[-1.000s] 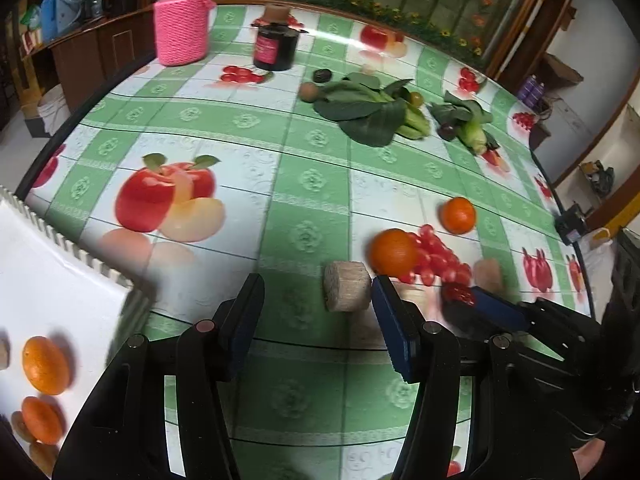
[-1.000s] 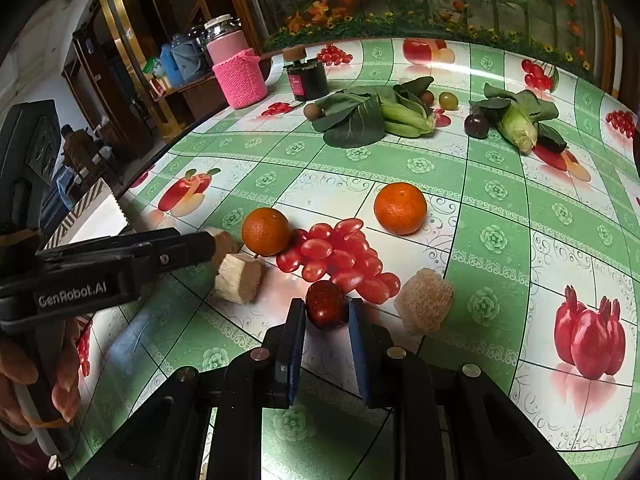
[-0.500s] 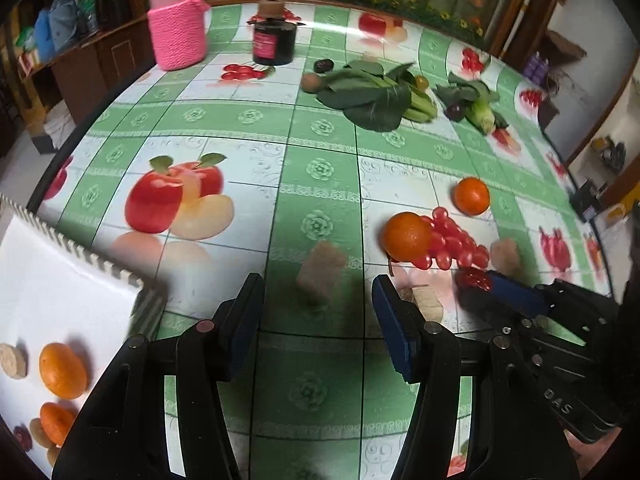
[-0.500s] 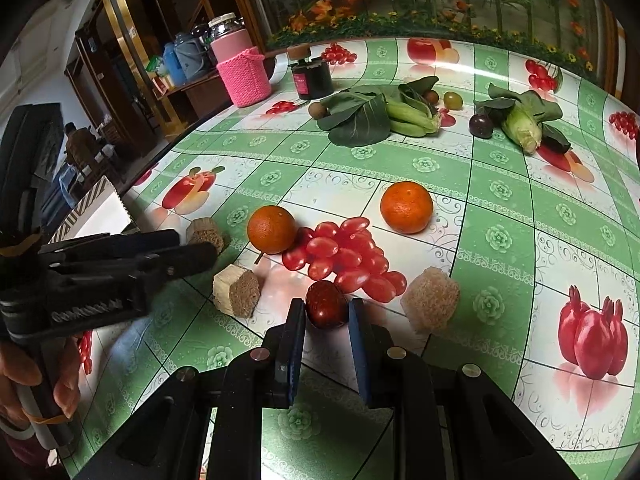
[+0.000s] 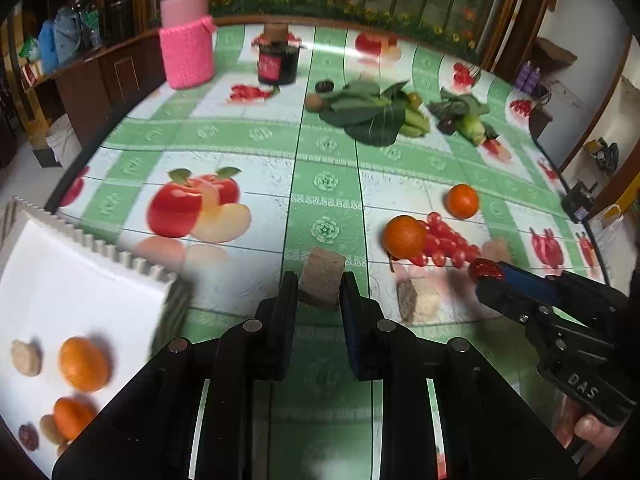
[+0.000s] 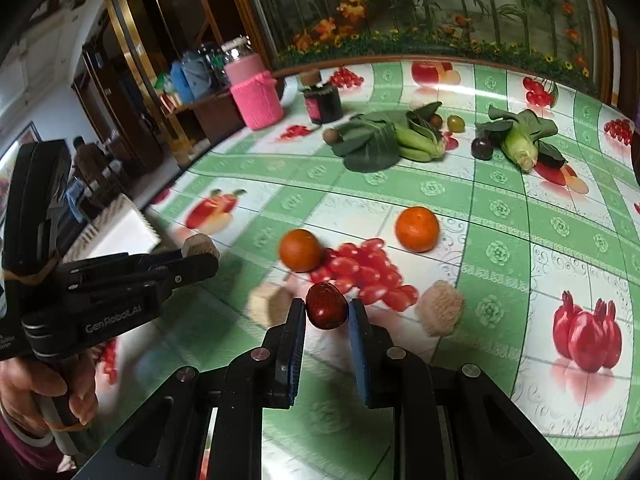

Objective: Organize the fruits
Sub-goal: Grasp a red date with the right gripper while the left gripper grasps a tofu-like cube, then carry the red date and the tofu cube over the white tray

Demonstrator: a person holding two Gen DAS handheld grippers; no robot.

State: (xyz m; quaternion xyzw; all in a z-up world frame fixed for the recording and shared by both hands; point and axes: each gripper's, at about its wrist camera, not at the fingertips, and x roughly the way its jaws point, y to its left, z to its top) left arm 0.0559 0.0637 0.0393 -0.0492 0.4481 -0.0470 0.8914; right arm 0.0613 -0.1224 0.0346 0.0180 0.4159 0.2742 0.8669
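My left gripper [image 5: 318, 280] is shut on a tan-brown chunk [image 5: 322, 282] and holds it just above the green checked tablecloth. In the right wrist view that left gripper [image 6: 200, 258] reaches in from the left with the chunk [image 6: 198, 245] at its tips. The right gripper [image 6: 326, 308] is shut on a dark red date [image 6: 326, 306]. Two oranges [image 5: 404, 237] [image 5: 462, 200] lie on the table beyond it. Two more chunks [image 5: 418, 300] [image 6: 440, 312] sit close to the right gripper. At the left, a white tray [image 5: 60, 280] holds oranges [image 5: 84, 364] and small pieces.
A pink-sleeved jar [image 5: 186, 54] and a dark jar [image 5: 279, 62] stand at the far side. Leafy greens [image 5: 372, 114] and a pale-stalked vegetable [image 5: 468, 120] lie beyond the oranges. The tray's ribbed wall [image 5: 120, 256] rises beside my left gripper. A person's hand [image 6: 36, 384] grips the left handle.
The left gripper, open around the tan-brown chunk before, has closed on it and drawn back toward the tray. The right gripper has kept its grip on the red date.
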